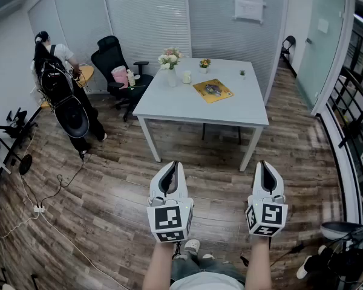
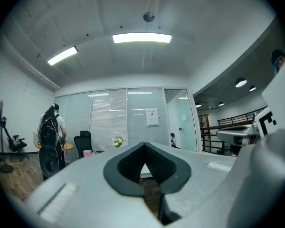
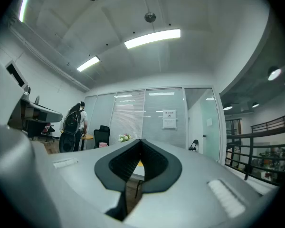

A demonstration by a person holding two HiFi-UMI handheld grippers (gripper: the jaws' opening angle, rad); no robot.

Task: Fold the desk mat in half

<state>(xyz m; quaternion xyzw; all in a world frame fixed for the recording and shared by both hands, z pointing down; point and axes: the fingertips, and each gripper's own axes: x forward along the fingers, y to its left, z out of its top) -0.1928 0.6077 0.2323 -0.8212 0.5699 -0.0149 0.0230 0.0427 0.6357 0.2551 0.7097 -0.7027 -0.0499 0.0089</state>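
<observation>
Honestly, nothing here is actually readable. There's a white notice sheet (image 1: 249, 0) up on the back wall (image 1: 218, 23) with a heading line and small print under it, but it's way too tiny and soft in all three views to make out a single word. The yellow desk mat (image 1: 212, 90) on the table (image 1: 169, 104) has some printed picture in its middle, no legible lettering. The cubes (image 1: 170, 220) on the left gripper (image 1: 173, 164) and right gripper (image 1: 264, 164) just show black-and-white square marker patterns, not letters or numbers.
</observation>
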